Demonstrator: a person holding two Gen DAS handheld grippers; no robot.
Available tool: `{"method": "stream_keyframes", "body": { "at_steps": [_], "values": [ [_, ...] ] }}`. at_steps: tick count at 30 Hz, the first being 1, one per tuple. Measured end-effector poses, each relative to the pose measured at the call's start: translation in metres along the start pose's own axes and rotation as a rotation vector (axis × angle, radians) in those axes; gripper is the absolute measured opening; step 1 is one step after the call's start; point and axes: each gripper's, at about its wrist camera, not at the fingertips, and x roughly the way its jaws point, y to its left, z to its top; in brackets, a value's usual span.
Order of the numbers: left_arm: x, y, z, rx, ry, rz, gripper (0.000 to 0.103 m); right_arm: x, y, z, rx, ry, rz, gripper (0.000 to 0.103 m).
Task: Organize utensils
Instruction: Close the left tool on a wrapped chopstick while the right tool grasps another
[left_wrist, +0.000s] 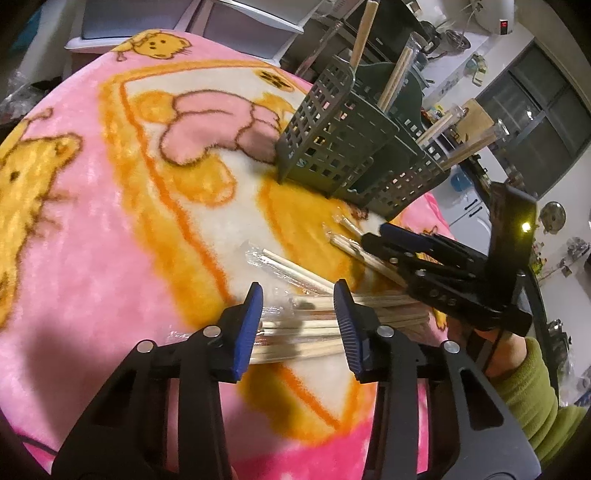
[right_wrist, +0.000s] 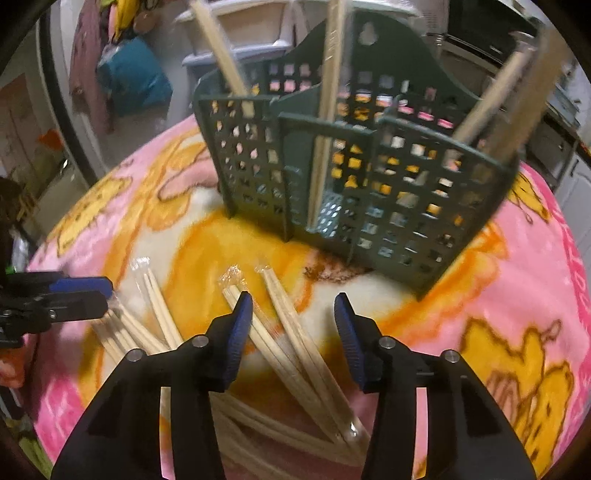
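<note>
Blue-padded fingers (left_wrist: 248, 325) of the left hand-held gripper (left_wrist: 297, 326) fill the bottom of the left wrist view, jaws apart with a gap between the pads; a pile of wrapped chopsticks (left_wrist: 306, 328) lies crosswise in that gap on the pink blanket (left_wrist: 92, 258), and whether either pad touches the wrappers is hard to tell, since the sticks are blurred; the pile's right end is hidden behind the right hand-held gripper (left_wrist: 384, 240), which comes in from the right held by a hand in a green sleeve (left_wrist: 532, 391); its jaws look nearly edge-on here; the dark green utensil caddy (left_wrist: 343, 147) stands upright beyond, with chopsticks sticking out of its compartments, their tops cut off by the frame; bare blanket lies open to the left, falling away at its rounded edge.

Seen from the right wrist, the right hand-held gripper (right_wrist: 293, 332) stands with jaws apart, clamped on nothing; two wrapped pairs (right_wrist: 291, 339) run between the pads toward the camera, their near ends hidden under the gripper body; the caddy (right_wrist: 369, 184) stands just beyond on the blanket (right_wrist: 480, 295); the left hand-held gripper (right_wrist: 99, 295) pokes in at the left edge, mostly cut off, over further pairs (right_wrist: 155, 306); open blanket lies to the right.
</note>
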Motion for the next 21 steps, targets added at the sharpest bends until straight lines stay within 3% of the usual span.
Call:
{"method": "stream_keyframes", "body": {
  "at_steps": [11, 13, 17, 21],
  "values": [
    [0.013, -0.003, 0.002, 0.009, 0.039, 0.005, 0.032, 0.024, 0.007, 0.013, -0.025, 0.032, -0.008, 0.033],
    [0.015, -0.003, 0.002, 0.008, 0.044, 0.003, 0.026, 0.024, 0.007, 0.014, -0.026, 0.032, -0.013, 0.029],
    [0.018, -0.003, 0.002, 0.008, 0.050, 0.012, 0.020, 0.019, 0.005, 0.016, -0.016, 0.021, -0.020, 0.011],
    [0.019, -0.007, 0.004, 0.022, 0.048, 0.019, 0.008, 0.008, 0.001, 0.017, 0.008, -0.012, -0.012, 0.007]
  ]
}}
